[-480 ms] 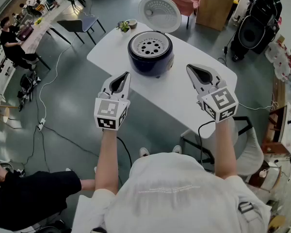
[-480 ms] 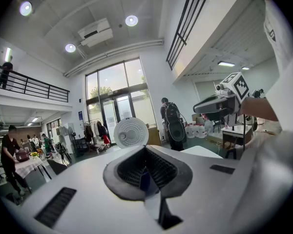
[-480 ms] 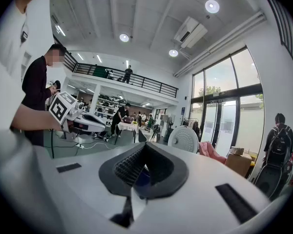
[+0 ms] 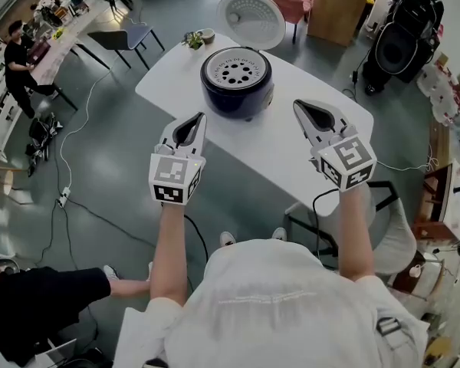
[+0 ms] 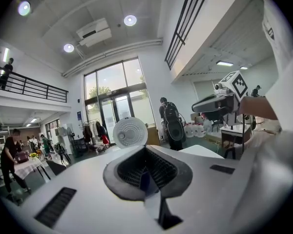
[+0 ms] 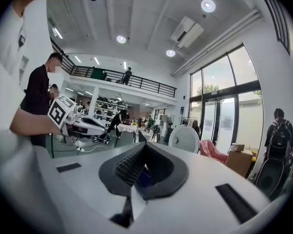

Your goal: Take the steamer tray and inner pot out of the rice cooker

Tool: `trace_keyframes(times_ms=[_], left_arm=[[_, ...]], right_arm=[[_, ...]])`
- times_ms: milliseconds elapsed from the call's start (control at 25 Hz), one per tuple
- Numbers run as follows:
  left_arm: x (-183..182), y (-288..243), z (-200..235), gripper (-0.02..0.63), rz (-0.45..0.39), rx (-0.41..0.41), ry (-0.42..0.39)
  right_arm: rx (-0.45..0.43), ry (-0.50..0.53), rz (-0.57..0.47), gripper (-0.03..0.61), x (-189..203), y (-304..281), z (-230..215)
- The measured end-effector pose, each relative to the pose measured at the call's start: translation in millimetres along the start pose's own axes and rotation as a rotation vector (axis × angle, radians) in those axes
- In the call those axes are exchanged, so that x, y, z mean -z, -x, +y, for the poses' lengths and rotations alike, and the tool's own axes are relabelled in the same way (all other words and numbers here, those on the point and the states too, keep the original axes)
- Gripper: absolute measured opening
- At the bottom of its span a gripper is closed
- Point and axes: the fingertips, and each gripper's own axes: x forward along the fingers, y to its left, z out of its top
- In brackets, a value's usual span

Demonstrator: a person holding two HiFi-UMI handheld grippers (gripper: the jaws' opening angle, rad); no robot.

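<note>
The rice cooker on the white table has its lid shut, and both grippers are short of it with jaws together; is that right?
Not quite: the head view shows the lid standing open behind the rice cooker, with the steamer tray exposed. The rest holds: it is on the white table, and the left gripper and right gripper are short of it, jaws together.

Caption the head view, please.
Both shut, left tool and right tool face an open rice cooker, steamer tray inside, on a table.
</note>
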Motion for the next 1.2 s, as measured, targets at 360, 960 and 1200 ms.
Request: trace_keyframes(times_ms=[360,960,1200], left_arm=[[5,0,10,0.021,-0.011,-0.010,0.014],[19,18,46,0.221,-0.032,0.016,0.016],[35,37,75,0.219,-0.028,0.026,0.033]], right_arm=[[-0.014,-0.028,-0.013,0.028,-4,-7,6],[0.029,-0.054,0.028,0.244,-3,-28,36],[0.036,-0.061,0.068,0.249,2,-46,66]])
